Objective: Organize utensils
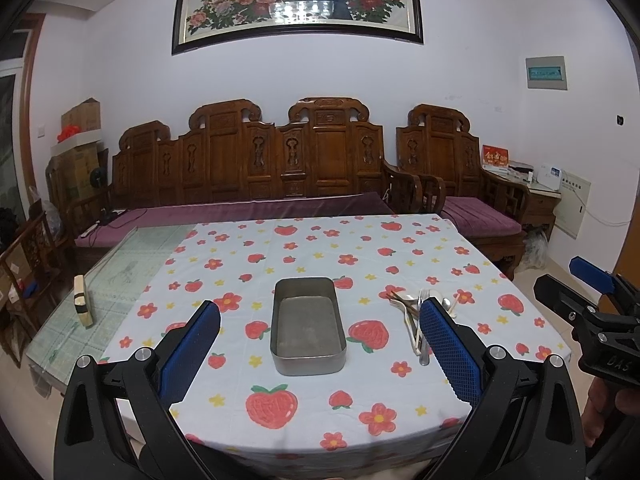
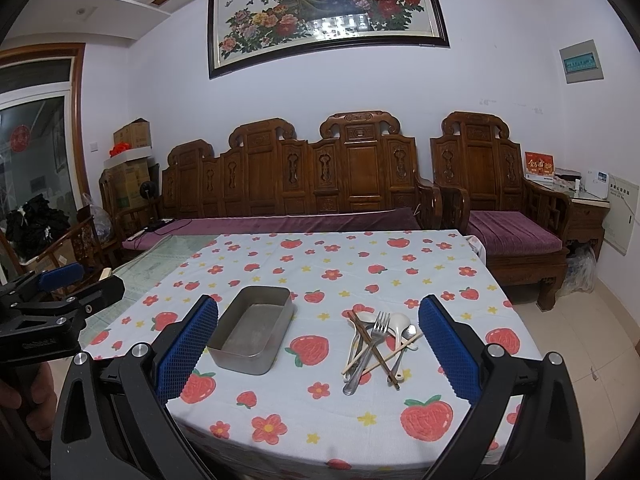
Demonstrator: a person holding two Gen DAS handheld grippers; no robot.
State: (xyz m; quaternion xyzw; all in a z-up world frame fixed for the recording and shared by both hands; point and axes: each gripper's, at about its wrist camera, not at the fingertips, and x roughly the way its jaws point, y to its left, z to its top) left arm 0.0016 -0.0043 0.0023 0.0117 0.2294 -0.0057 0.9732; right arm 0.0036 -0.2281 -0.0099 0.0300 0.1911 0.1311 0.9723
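Observation:
An empty metal tin (image 1: pixel 307 326) (image 2: pixel 252 330) sits mid-table on the strawberry-print cloth (image 1: pixel 304 252). To its right lies a crossed pile of utensils (image 2: pixel 378 346): a metal fork (image 2: pixel 370 350), a white spoon (image 2: pixel 400 328), metal spoons and chopsticks (image 2: pixel 376 356). In the left wrist view the pile (image 1: pixel 414 310) is partly hidden behind a finger. My left gripper (image 1: pixel 320 344) is open and empty above the near edge, framing the tin. My right gripper (image 2: pixel 320 350) is open and empty, with the pile between its fingers farther ahead. Each gripper also shows at the other view's edge, the right one (image 1: pixel 592 312) and the left one (image 2: pixel 52 300).
A small wooden block (image 1: pixel 83 300) stands on the bare glass tabletop left of the cloth. Carved wooden sofa (image 1: pixel 256 164) and armchair (image 1: pixel 460 168) with purple cushions stand behind the table. Cardboard boxes (image 1: pixel 80 148) are stacked at back left. Tiled floor (image 2: pixel 580 340) lies to the right.

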